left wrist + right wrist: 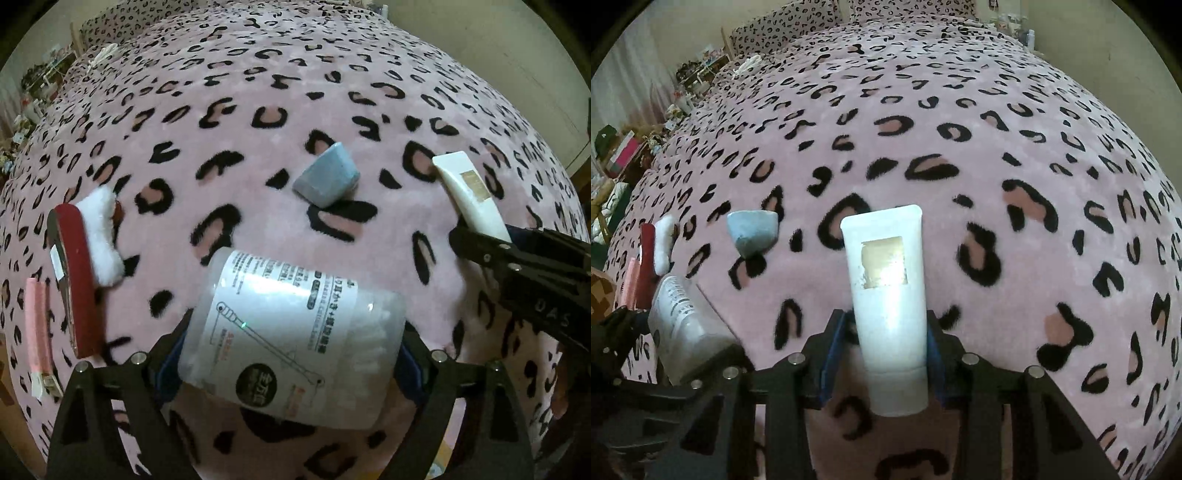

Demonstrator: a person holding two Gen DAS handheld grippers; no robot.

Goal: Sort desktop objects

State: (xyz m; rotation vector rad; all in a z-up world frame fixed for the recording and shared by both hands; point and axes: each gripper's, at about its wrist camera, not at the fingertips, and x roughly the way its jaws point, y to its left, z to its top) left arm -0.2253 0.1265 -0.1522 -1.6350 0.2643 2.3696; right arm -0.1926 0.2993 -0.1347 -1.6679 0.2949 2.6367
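A clear cotton swab jar (291,328) with a white printed label lies on its side between the fingers of my left gripper (291,347). Both blue pads touch its sides, so the gripper is shut on it. The same jar (679,325) shows at the left edge of the right wrist view. A white tube (890,306) with a torn label lies between the fingers of my right gripper (886,354). The right pad is against the tube, and a narrow gap shows at the left pad. From the left wrist view, the tube (469,192) sticks out of the right gripper (480,243).
Everything rests on a pink leopard-print blanket (258,92). A blue-grey wedge sponge (327,177) lies between the two grippers. At the left lie a red flat case (74,288), a white fluffy piece (101,236) and a pink hair clip (38,332). Cluttered shelves (620,147) stand far left.
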